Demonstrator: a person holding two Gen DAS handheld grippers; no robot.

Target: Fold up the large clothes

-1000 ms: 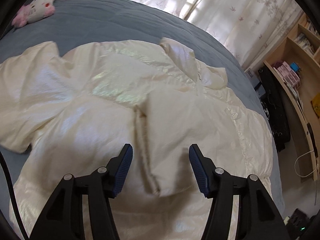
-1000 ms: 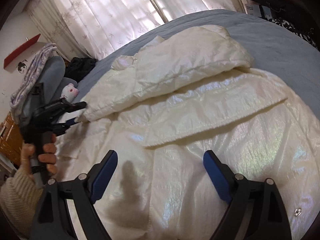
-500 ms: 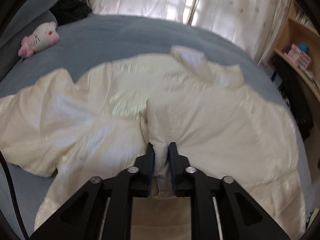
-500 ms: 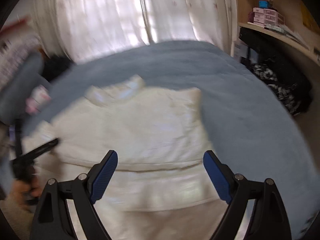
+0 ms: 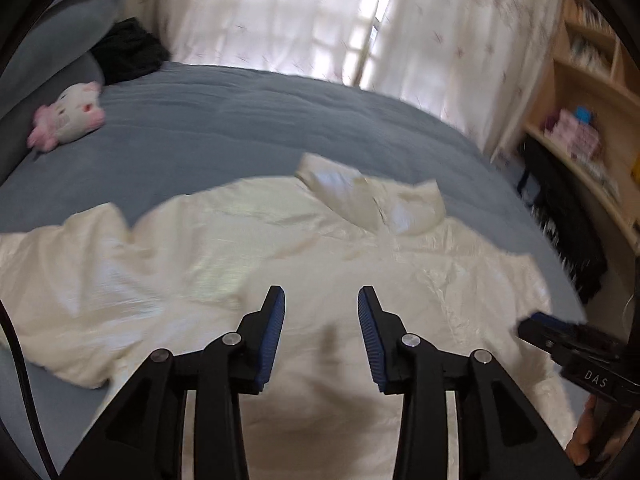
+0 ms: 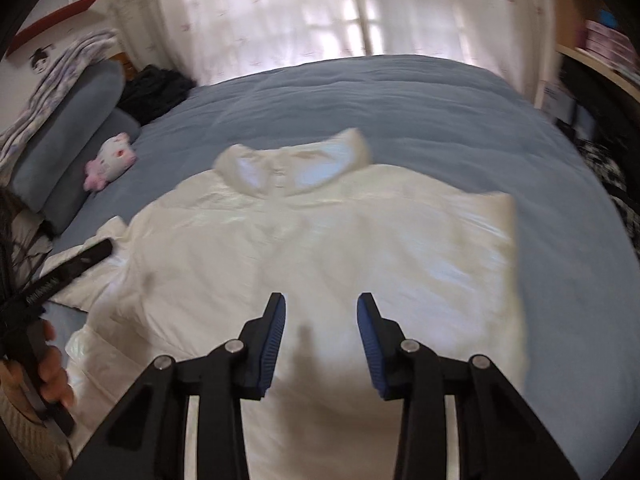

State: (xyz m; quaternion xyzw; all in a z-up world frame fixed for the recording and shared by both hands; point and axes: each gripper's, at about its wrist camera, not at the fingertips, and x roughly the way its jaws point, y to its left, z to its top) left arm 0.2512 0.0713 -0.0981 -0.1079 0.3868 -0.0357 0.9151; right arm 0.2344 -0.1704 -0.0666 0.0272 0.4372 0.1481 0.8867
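A large cream, shiny padded jacket (image 5: 320, 264) lies spread on a blue-grey bed (image 5: 240, 128), collar at the far end. Its right side is folded in with a straight edge (image 6: 508, 248); its left sleeve (image 5: 60, 280) lies stretched out to the left. My left gripper (image 5: 321, 312) is open and empty above the jacket's middle. My right gripper (image 6: 321, 316) is open and empty above the jacket's lower middle. The right gripper also shows at the right edge of the left wrist view (image 5: 560, 336). The left gripper shows at the left edge of the right wrist view (image 6: 68, 268), in a hand.
A pink and white plush toy (image 5: 68, 120) lies on the bed at the far left, near grey pillows (image 6: 68, 148) and a dark garment (image 5: 128, 52). Curtains (image 5: 304, 20) hang behind the bed. Wooden shelves (image 5: 580, 128) and dark bags (image 5: 568, 232) stand to the right.
My left gripper, open a second ago, had shut on a fold of the jacket half a second ago and has now let go and opened. The right gripper swung to face the collar and narrowed its opening.
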